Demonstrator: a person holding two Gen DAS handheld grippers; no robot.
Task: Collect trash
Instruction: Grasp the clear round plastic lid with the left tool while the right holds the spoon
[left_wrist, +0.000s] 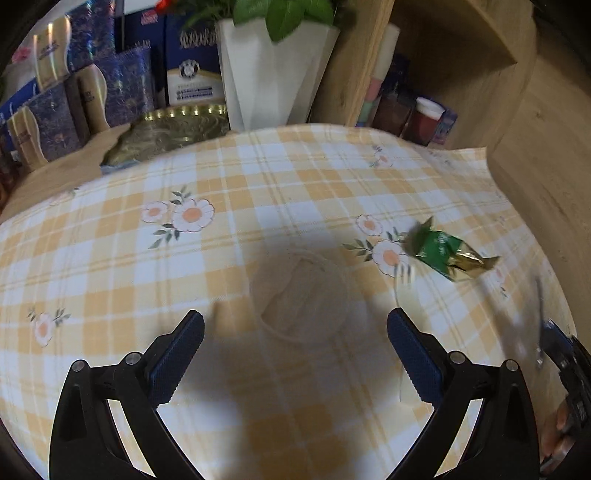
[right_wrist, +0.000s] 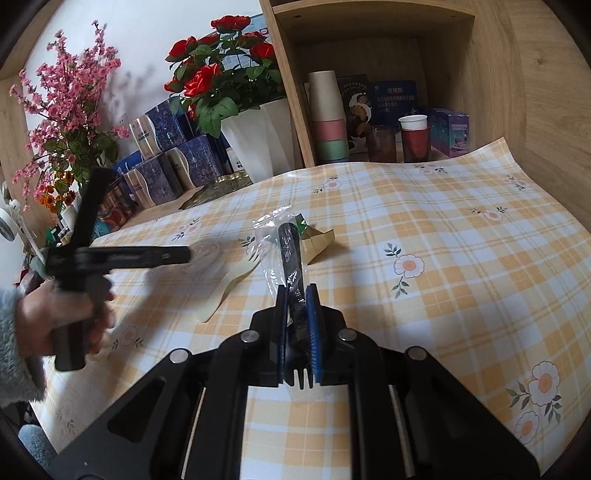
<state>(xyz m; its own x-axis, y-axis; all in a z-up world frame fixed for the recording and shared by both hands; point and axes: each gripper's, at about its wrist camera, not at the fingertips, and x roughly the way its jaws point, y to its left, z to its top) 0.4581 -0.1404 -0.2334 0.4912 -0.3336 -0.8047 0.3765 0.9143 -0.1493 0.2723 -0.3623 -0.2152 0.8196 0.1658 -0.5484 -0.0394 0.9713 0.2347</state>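
My left gripper (left_wrist: 295, 332) is open and empty, just above a clear plastic lid (left_wrist: 300, 295) lying on the checked tablecloth (left_wrist: 110, 258). A green and gold wrapper (left_wrist: 448, 253) lies to the right of it. My right gripper (right_wrist: 297, 302) is shut on a black plastic fork in a clear wrapper (right_wrist: 286, 243), held above the cloth. In the right wrist view the left gripper (right_wrist: 184, 254) hovers over the lid (right_wrist: 207, 254), a pale plastic fork (right_wrist: 229, 284) lies beside it, and the green and gold wrapper (right_wrist: 314, 236) sits behind the held fork.
A white flower pot (left_wrist: 273, 74), blue boxes (left_wrist: 55, 110) and a gold tray (left_wrist: 173, 129) stand at the back. A wooden shelf (right_wrist: 369, 55) holds stacked cups (right_wrist: 327, 118) and a red cup (right_wrist: 415, 142). Pink flowers (right_wrist: 70, 107) stand at the left.
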